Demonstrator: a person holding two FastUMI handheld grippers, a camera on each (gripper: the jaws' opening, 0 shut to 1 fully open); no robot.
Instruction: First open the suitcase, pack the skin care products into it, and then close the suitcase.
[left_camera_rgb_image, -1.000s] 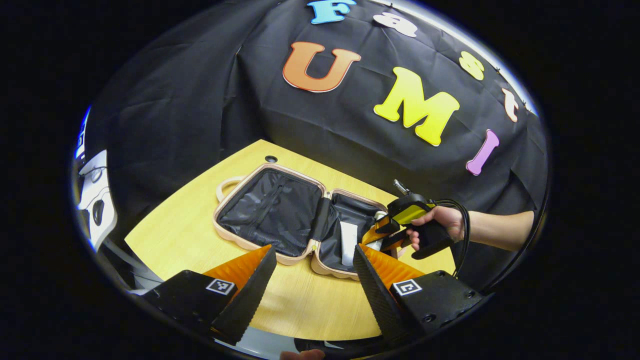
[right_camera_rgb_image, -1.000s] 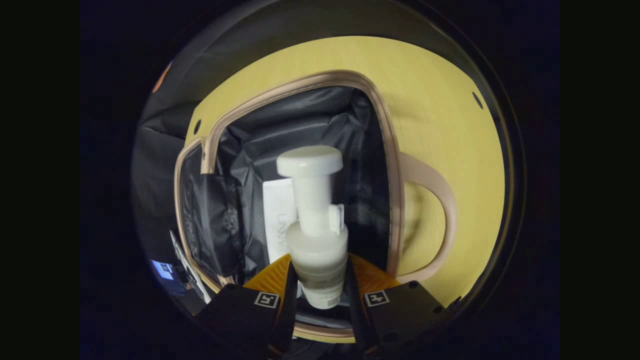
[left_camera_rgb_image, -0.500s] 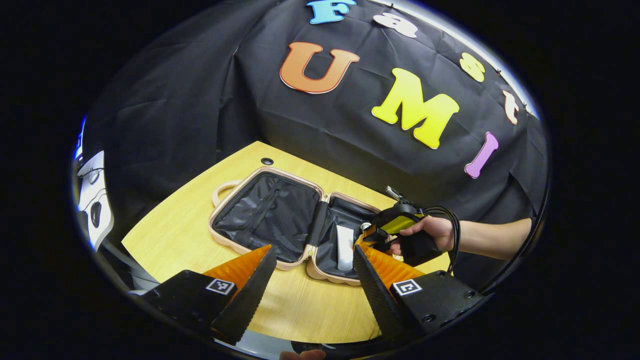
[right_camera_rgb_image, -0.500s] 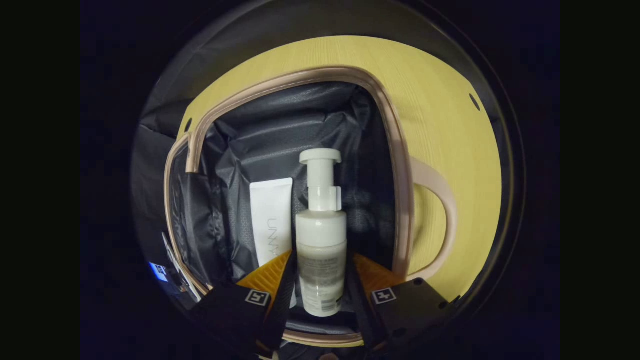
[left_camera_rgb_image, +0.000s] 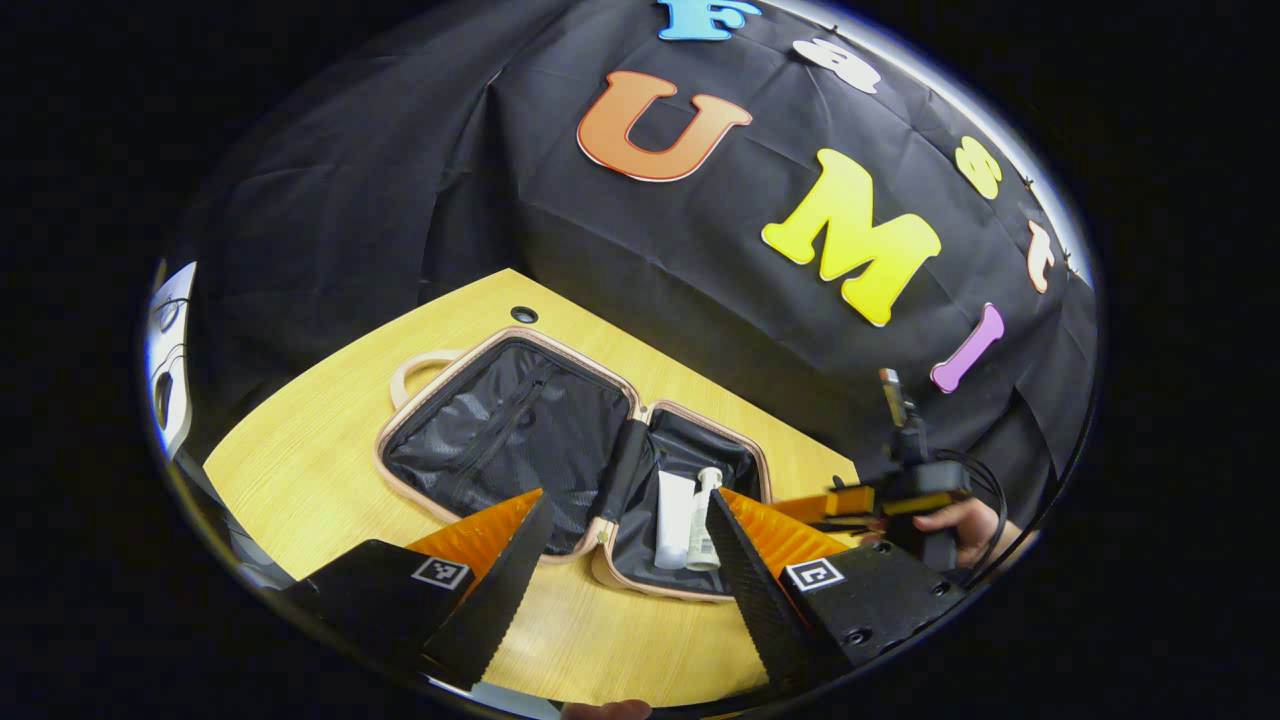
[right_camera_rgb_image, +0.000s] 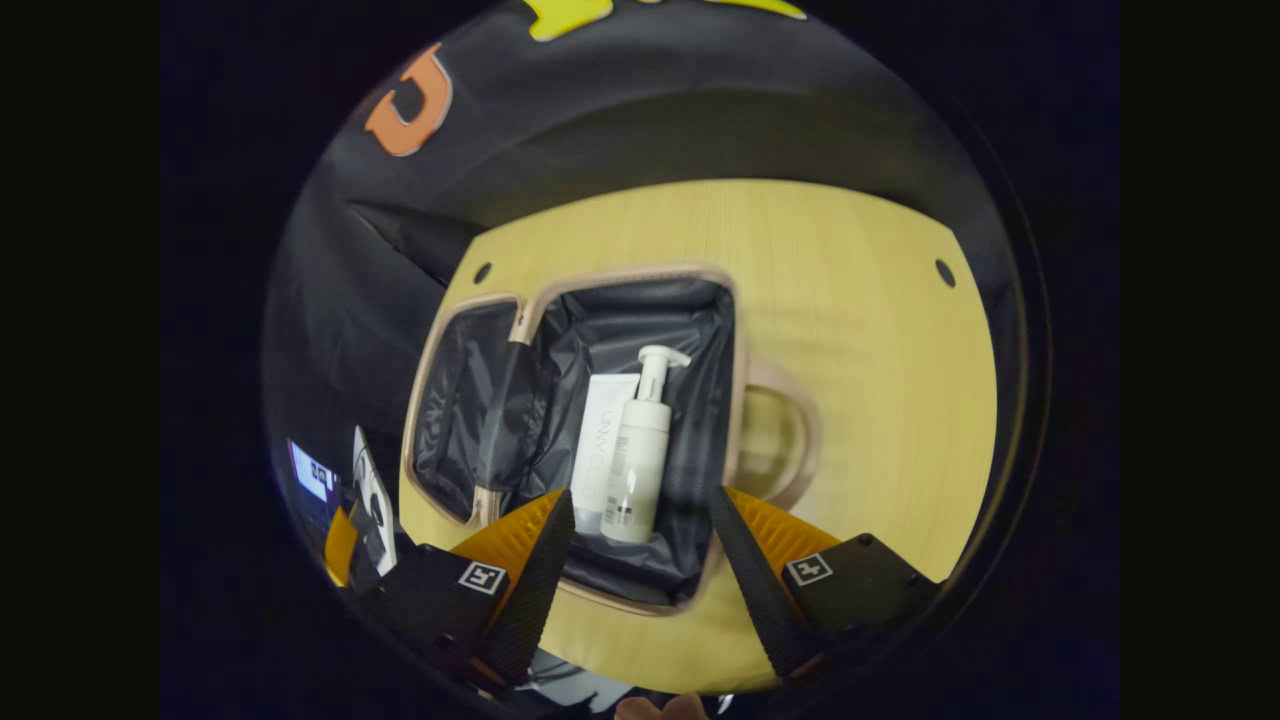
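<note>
Suitcase (right_camera_rgb_image: 735, 400): lies open and flat on the table (right_camera_rgb_image: 880, 340); both halves lined in dark fabric; one handle at 3 o'clock of the right gripper view.
Pump bottle (right_camera_rgb_image: 637, 460): lies in the half nearer the handle, pump head toward 12 o'clock.
Tube (right_camera_rgb_image: 597, 450): lies just beside the bottle, on its 9 o'clock side, touching or nearly so.
Right gripper (right_camera_rgb_image: 640, 545): fingers spread wide, nothing between them, above the near rim of the suitcase.
Left gripper (left_camera_rgb_image: 625, 545): fingers spread wide, empty, above the table's near edge.
Left gripper view: suitcase (left_camera_rgb_image: 400, 440) open, bottle (left_camera_rgb_image: 705, 520) and tube (left_camera_rgb_image: 672, 505) inside the half at 3 o'clock; right gripper (left_camera_rgb_image: 835, 505) at 3 o'clock, held by a hand (left_camera_rgb_image: 960, 520).
</note>
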